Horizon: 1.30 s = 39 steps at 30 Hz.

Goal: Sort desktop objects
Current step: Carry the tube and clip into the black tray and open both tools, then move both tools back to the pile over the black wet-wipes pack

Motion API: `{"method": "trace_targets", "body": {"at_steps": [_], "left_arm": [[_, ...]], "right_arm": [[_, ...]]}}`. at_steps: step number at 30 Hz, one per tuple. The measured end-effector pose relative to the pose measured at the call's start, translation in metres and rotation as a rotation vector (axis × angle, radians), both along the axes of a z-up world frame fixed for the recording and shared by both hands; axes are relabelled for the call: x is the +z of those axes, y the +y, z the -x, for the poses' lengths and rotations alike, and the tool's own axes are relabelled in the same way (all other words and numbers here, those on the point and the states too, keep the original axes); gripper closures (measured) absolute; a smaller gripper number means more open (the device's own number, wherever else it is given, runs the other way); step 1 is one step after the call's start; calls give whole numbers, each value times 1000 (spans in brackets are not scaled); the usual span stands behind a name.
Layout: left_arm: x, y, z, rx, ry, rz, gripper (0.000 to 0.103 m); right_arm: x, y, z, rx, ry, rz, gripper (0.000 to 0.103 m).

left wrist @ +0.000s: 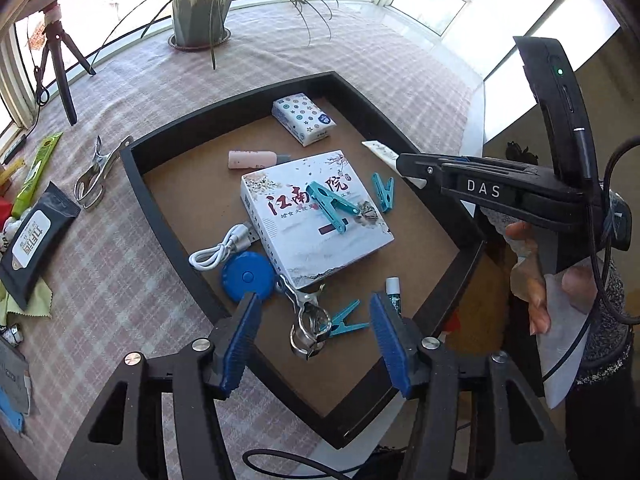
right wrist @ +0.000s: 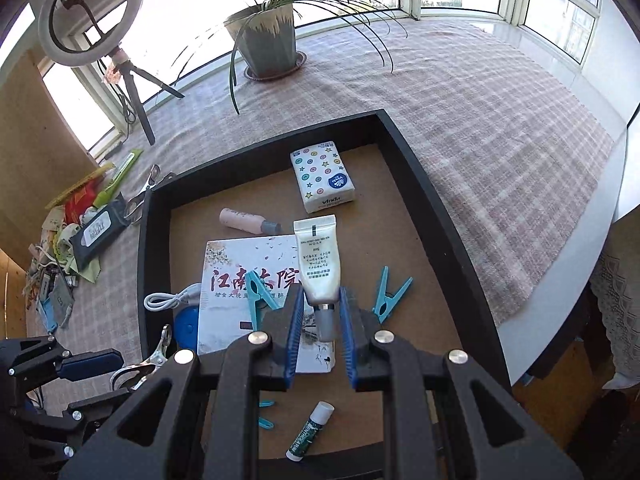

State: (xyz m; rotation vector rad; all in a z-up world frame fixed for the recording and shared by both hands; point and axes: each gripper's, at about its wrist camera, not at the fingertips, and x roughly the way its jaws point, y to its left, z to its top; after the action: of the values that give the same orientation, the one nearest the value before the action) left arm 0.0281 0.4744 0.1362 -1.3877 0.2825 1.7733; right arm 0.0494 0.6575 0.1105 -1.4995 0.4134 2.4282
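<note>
- Right claw [right wrist: 322, 320] holds a white tube [right wrist: 318, 264] by its cap end, up over the tray [right wrist: 424, 184]. Blue pads [right wrist: 295, 334] squeeze it from both sides.
- Tube's flat end points away from the claw, twd the tissue pack [right wrist: 322, 178].
- Left claw [left wrist: 314, 344] is wide open w/ nothing in it, over the near part of the tray.
- Below the left claw: a metal clip [left wrist: 306, 316] and a teal peg [left wrist: 344, 320] lie touching, on the tray floor.
- Big white box [left wrist: 314, 210] w/ red letters sits mid tray. Another teal peg [left wrist: 330, 206] lies on top of it.
- A third teal peg [left wrist: 384, 192] is just beside the box, on the right.
- Blue round tape [left wrist: 246, 276] and a white cable [left wrist: 222, 250] sit at the box's left side.
- Pink bottle [left wrist: 254, 159] lies behind the box; tissue pack is further back.
- Lip balm [right wrist: 310, 432] lies near the front tray wall.
- Outside the tray, on the checked counter [left wrist: 132, 92]: a 2nd metal clip [left wrist: 98, 174], a black wipes pack [left wrist: 34, 240], a green packet [left wrist: 36, 172].
- Plant pot [right wrist: 268, 40] and ring light [right wrist: 94, 12] stand at the far side by the window.
</note>
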Motion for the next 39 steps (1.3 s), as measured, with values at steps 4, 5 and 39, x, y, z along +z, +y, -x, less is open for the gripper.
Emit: {"method": "trace_targets", "body": {"at_steps": [4, 5, 39], "left_arm": [[1, -17, 13, 54, 16, 16, 48], [1, -23, 17, 70, 19, 17, 48], [-73, -159, 266, 377, -7, 238, 49]], "right_arm": [[1, -13, 5, 46, 3, -18, 82], [2, -16, 7, 54, 3, -15, 82], [0, -119, 89, 239, -14, 95, 79]]}}
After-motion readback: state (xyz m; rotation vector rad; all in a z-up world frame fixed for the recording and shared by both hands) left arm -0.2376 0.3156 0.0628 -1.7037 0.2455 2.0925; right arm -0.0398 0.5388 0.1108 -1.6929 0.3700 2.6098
